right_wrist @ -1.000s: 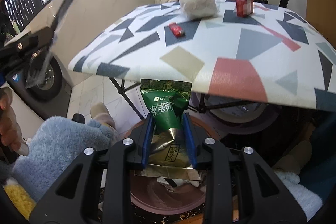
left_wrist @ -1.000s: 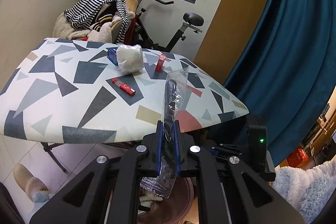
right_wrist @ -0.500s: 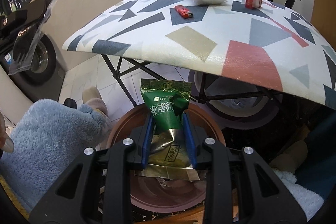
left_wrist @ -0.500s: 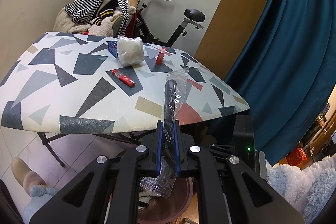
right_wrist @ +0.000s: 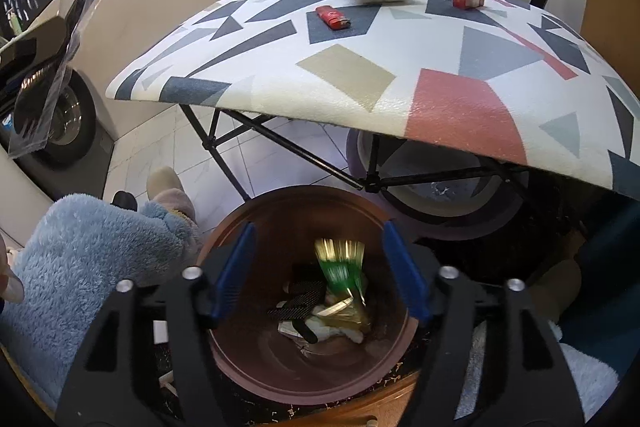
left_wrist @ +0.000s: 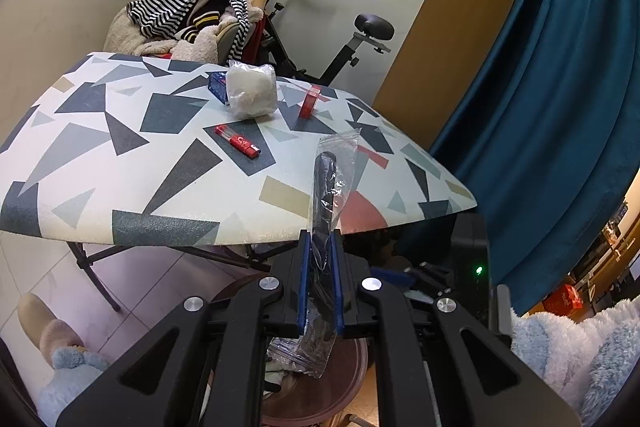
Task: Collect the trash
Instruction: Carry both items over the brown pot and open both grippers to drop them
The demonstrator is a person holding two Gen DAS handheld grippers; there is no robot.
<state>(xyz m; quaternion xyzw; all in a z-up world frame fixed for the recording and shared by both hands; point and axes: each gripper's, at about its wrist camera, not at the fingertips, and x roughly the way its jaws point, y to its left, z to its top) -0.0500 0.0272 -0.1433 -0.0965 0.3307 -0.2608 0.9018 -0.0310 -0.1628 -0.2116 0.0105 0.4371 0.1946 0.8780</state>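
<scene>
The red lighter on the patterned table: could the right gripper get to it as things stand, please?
Probably yes: the right gripper is open and empty over the bin, and the red lighter lies uncovered on the table.

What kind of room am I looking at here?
Most likely a lived-in room of a home, perhaps a spare or utility room. A black exercise bike stands by the window, a heap of striped clothes lies behind the folding table with the geometric-patterned top, and a teal curtain hangs alongside.
</scene>
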